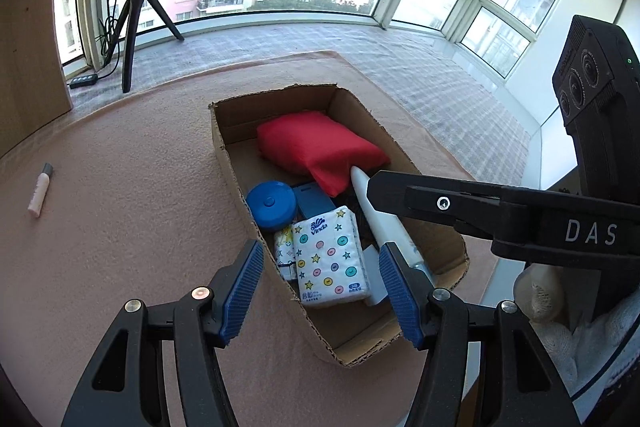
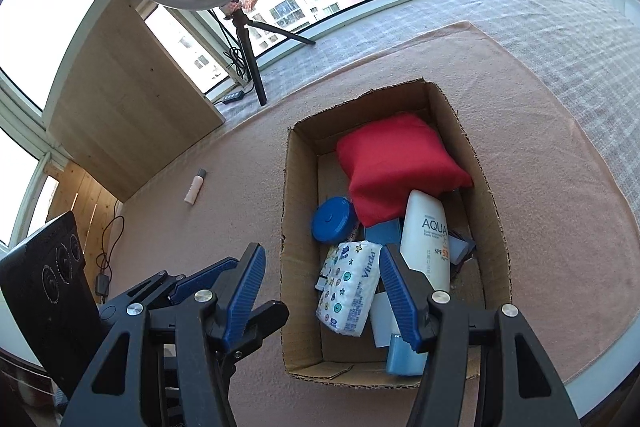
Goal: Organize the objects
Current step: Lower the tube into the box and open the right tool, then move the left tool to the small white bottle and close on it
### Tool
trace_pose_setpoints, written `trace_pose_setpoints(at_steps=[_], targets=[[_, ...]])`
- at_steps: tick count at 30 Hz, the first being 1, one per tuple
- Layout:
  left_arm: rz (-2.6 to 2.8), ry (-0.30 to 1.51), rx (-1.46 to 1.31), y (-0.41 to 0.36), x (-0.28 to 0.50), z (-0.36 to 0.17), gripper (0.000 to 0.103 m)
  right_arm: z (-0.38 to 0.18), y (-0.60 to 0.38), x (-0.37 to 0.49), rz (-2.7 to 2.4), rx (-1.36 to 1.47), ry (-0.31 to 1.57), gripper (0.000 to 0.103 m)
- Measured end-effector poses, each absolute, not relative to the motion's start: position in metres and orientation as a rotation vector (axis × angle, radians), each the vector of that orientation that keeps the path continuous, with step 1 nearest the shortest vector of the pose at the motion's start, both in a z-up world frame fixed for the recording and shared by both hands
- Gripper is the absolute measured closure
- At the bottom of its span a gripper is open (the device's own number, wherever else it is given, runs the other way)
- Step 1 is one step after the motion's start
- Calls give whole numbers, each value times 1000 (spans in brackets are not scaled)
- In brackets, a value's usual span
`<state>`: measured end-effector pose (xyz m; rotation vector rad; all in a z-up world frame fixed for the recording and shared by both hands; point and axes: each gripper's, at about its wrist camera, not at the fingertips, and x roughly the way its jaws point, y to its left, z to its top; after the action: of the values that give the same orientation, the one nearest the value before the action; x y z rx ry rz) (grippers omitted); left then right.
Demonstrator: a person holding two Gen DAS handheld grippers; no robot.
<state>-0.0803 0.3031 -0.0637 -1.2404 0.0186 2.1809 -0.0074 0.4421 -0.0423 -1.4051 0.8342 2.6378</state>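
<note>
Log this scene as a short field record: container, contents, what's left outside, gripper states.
container: cardboard box on the pink mat
contents: red pouch, white sunscreen bottle, blue round tin, tissue pack, light blue items partly hidden
outside: pink tube lying on the mat, left of the box
left gripper: open, empty
right gripper: open, empty

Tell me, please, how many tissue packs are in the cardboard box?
2: the star-print Vinda pack lies near the box's front, and a second pack is tucked along its left side. Others may be hidden underneath.
</note>
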Motion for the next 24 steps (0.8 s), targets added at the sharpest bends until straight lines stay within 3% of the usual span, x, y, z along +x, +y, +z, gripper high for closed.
trace_pose_setpoints(at_steps=[10, 19, 24], targets=[[2369, -64, -1337, 193, -123, -68, 39, -35, 386, -15, 2715, -1473, 698, 47], [2506, -183, -1382, 101, -187, -62, 39, -30, 354, -12, 2762, -1536, 686, 47], [2562, -156, -1432, 74, -228, -74, 39, -31, 343, -11, 2758, -1573, 690, 47]])
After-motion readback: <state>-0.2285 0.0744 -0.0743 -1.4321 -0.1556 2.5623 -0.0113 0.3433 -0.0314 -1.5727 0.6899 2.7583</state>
